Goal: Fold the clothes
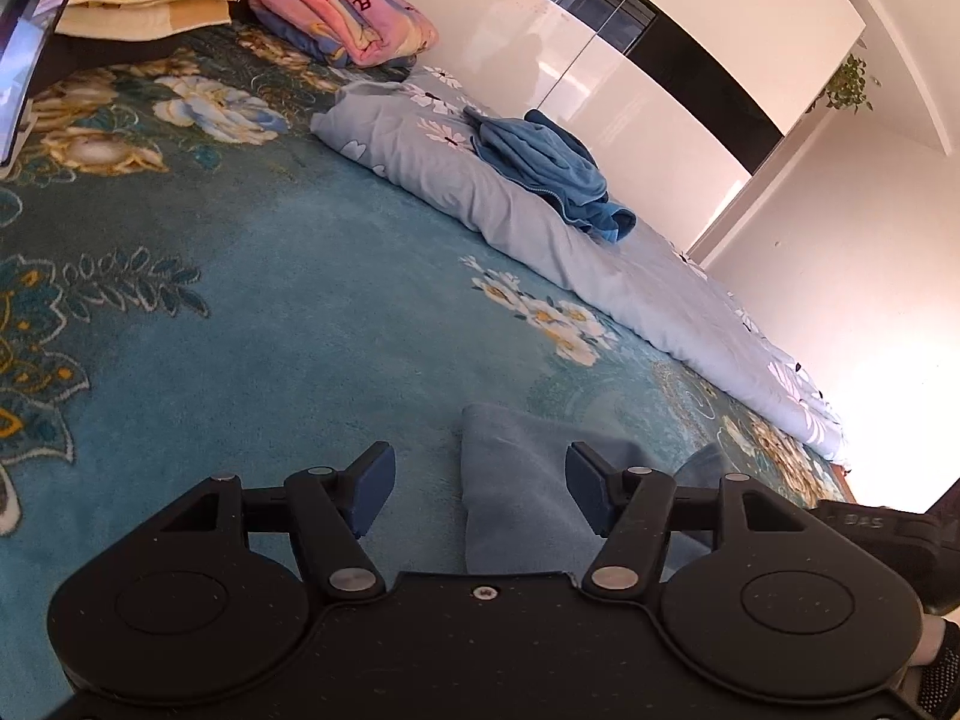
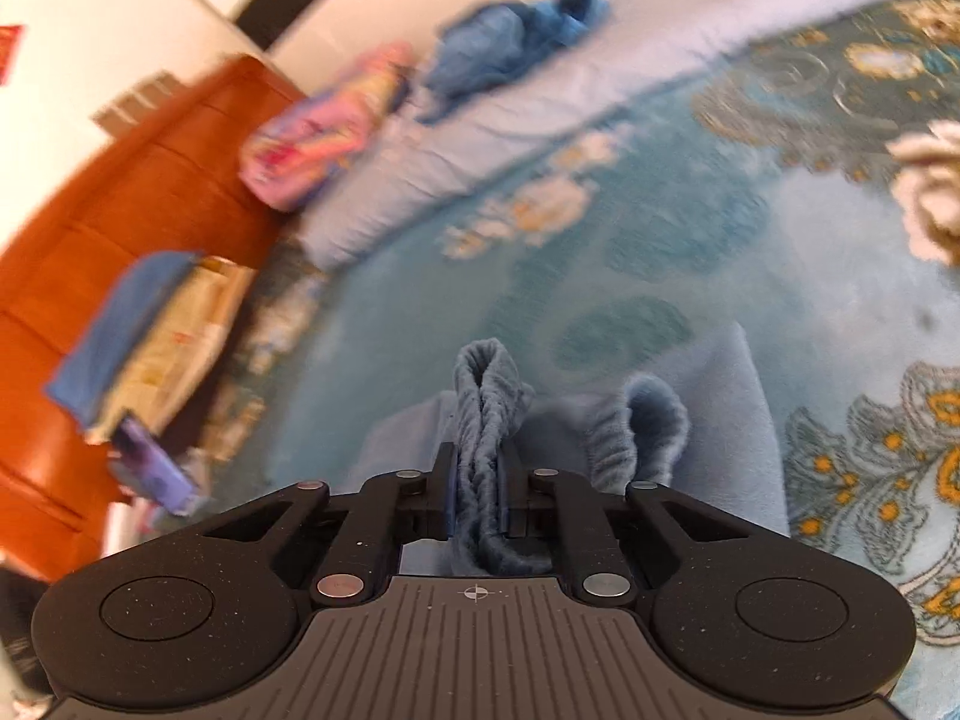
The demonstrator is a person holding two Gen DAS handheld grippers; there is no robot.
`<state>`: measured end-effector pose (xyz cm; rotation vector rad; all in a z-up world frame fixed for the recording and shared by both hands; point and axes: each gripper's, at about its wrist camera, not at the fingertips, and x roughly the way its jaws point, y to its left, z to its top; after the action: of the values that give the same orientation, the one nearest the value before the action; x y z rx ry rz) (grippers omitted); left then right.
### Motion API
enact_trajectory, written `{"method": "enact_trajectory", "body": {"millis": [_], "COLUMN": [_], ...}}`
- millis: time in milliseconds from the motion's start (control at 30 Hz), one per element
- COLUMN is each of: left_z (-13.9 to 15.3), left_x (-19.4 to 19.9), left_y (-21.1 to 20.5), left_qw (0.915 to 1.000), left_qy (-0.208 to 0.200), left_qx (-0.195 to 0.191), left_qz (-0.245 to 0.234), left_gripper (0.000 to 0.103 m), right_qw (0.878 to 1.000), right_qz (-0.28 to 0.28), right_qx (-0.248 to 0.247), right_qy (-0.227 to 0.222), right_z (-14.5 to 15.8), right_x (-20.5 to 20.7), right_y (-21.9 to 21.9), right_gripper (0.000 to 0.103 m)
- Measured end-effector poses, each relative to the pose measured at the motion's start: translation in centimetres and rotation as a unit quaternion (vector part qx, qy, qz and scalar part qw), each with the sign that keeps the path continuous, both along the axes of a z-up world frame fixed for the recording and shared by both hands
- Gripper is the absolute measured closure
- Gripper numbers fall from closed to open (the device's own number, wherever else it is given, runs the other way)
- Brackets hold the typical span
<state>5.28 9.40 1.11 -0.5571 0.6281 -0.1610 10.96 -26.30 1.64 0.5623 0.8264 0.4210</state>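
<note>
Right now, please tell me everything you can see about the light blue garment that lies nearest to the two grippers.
The light blue garment looks like soft fleece, plain, without print. It lies on the teal flowered blanket. One edge is gathered and ribbed, like an elastic band. The right gripper is shut on a bunched fold of that band, which stands up between its pads; a second loop of the band curls beside it. In the left wrist view, a flat part lies under the open left gripper, untouched.

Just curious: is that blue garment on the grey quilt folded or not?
Not folded. The blue garment lies bunched in a rumpled heap on the grey quilt, its edges loose.
</note>
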Motion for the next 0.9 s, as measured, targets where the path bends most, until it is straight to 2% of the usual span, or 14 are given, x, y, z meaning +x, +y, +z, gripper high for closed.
{"method": "enact_trajectory", "body": {"millis": [100,167,333,433,533,567,633,767,900], "left_z": [0.0,0.1,0.3,0.4,0.4,0.4,0.5,0.7,0.7], "left_x": [-0.2,-0.2,-0.4,-0.8,-1.0,-1.0,-1.0,-1.0,-1.0], "left_y": [-0.2,-0.5,-1.3,-1.3,-1.0,-0.9,-1.0,-1.3,-1.1], "left_qw": [1.0000,0.9999,0.9996,0.9996,0.9998,0.9998,0.9998,0.9997,0.9997], "left_qy": [-0.001,-0.003,-0.001,-0.001,0.001,0.001,0.000,-0.003,-0.001], "left_qx": [-0.002,-0.002,0.004,0.008,0.008,0.009,0.009,0.009,0.009], "left_qz": [-0.006,-0.010,-0.026,-0.025,-0.016,-0.015,-0.015,-0.022,-0.020], "left_gripper": [0.042,0.042,0.042,0.039,0.039,0.039,0.039,0.038,0.038], "right_qw": [0.999,0.999,0.998,0.998,0.997,0.996,0.995,0.996,0.997], "right_qz": [-0.017,-0.036,-0.048,-0.050,-0.047,-0.047,-0.056,-0.065,-0.058], "right_qx": [0.008,0.008,-0.031,-0.022,-0.058,-0.073,-0.086,-0.059,-0.036], "right_qy": [-0.032,-0.033,0.032,0.029,0.000,-0.010,-0.016,0.028,0.044], "right_z": [1.4,1.4,-2.2,-2.5,-1.1,-0.6,-0.4,-2.1,-3.0], "right_x": [-1.5,-2.2,-1.9,-2.1,-2.9,-3.3,-4.0,-4.1,-3.6], "right_y": [-1.4,-2.5,-3.0,-3.3,-3.2,-3.2,-3.5,-4.2,-3.9], "right_gripper": [0.094,0.094,0.093,0.092,0.081,0.070,0.058,0.054,0.050]}}
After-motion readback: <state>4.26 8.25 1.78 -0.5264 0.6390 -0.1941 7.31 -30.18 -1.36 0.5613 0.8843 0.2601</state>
